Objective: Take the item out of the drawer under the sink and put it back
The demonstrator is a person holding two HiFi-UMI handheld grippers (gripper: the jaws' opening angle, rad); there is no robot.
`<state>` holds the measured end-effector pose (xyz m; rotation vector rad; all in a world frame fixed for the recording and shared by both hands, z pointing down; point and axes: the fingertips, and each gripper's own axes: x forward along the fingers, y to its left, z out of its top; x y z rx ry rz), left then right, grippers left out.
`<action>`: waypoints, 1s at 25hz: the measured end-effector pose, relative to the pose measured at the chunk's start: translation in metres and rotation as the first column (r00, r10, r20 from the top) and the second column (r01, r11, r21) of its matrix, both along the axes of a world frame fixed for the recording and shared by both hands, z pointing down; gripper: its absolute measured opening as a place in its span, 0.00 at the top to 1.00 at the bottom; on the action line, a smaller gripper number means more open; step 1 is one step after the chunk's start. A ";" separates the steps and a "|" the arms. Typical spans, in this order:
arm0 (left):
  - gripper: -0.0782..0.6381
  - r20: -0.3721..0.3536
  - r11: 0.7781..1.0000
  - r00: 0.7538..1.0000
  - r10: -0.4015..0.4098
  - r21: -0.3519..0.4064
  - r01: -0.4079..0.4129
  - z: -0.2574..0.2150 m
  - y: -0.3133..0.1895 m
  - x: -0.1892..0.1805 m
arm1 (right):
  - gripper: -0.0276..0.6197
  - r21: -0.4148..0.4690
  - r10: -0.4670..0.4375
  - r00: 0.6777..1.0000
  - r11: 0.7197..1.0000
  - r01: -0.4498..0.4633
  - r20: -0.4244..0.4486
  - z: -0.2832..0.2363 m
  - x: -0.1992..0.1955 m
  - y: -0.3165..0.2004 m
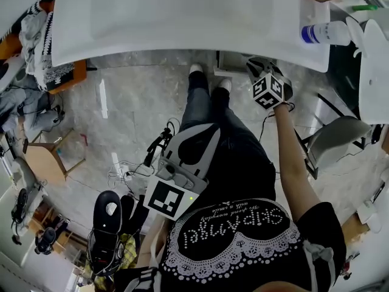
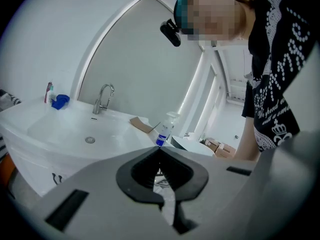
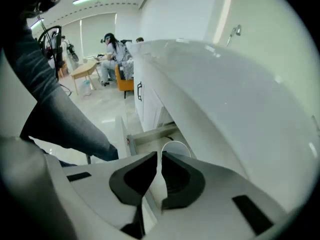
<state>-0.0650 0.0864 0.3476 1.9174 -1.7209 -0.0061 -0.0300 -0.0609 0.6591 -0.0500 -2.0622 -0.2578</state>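
Observation:
Under the white sink point(image 1: 182, 17) a drawer point(image 3: 150, 134) stands pulled out. A white round item point(image 3: 176, 146) lies inside it, only its rim showing above my jaws. My right gripper point(image 3: 160, 155) hovers just before the drawer; its jaws stand a narrow slit apart with nothing pinched between them. In the head view that right gripper point(image 1: 255, 62) reaches under the basin's front edge at the right. The left gripper point(image 1: 203, 129) is held back at waist height over the person's legs. Its tips point(image 2: 160, 149) meet and it is empty, aimed at the basin point(image 2: 75, 129) and faucet point(image 2: 103, 98).
A spray bottle point(image 1: 325, 33) and a piece of cardboard point(image 2: 141, 124) sit on the countertop's right end. A grey chair point(image 1: 337, 139) stands to the right on the marble floor. Cables point(image 1: 124, 172) trail at the left. People sit at a table point(image 3: 87, 69) far behind.

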 end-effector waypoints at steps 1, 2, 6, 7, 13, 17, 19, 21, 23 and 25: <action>0.88 0.004 1.000 1.000 0.003 0.008 -0.003 -0.001 -0.002 0.001 | 0.91 -0.013 0.032 0.999 0.999 -0.032 0.036 -0.011 0.002 0.003; 0.88 0.008 1.000 1.000 0.005 0.016 -0.005 -0.003 -0.003 0.002 | 0.92 -0.035 0.068 0.995 0.997 -0.065 0.073 -0.021 0.005 0.006; 0.88 0.025 0.998 1.000 0.016 0.054 -0.017 -0.009 -0.010 0.006 | 0.93 -0.154 0.241 0.944 0.965 -0.210 0.224 -0.064 0.014 0.012; 0.88 0.030 0.998 0.999 0.018 0.063 -0.020 -0.010 -0.011 0.007 | 0.93 -0.180 0.283 0.923 0.954 -0.242 0.260 -0.075 0.016 0.011; 0.88 0.041 0.992 0.999 0.004 0.123 -0.009 -0.021 -0.018 0.003 | 0.93 -0.277 0.418 0.803 0.905 -0.324 0.425 -0.146 0.020 0.011; 0.88 0.060 0.982 0.998 0.020 0.185 -0.031 -0.028 -0.025 0.000 | 0.93 -0.249 0.421 0.757 0.907 -0.340 0.500 -0.182 0.019 0.010; 0.88 0.066 0.977 0.998 0.021 0.208 -0.035 -0.033 -0.030 -0.001 | 0.93 -0.229 0.416 0.733 0.909 -0.348 0.539 -0.200 0.018 0.008; 0.88 0.066 0.976 0.998 0.017 0.214 -0.031 -0.037 -0.033 0.000 | 0.93 -0.225 0.414 0.707 0.909 -0.350 0.574 -0.218 0.019 0.009; 0.88 0.078 0.970 0.997 0.026 0.240 -0.044 -0.042 -0.036 0.002 | 0.93 -0.241 0.423 0.670 0.904 -0.352 0.610 -0.238 0.021 0.010; 0.88 0.102 0.954 0.994 0.050 0.291 -0.078 -0.048 -0.037 0.004 | 0.93 -0.267 0.440 0.623 0.896 -0.355 0.647 -0.259 0.024 0.011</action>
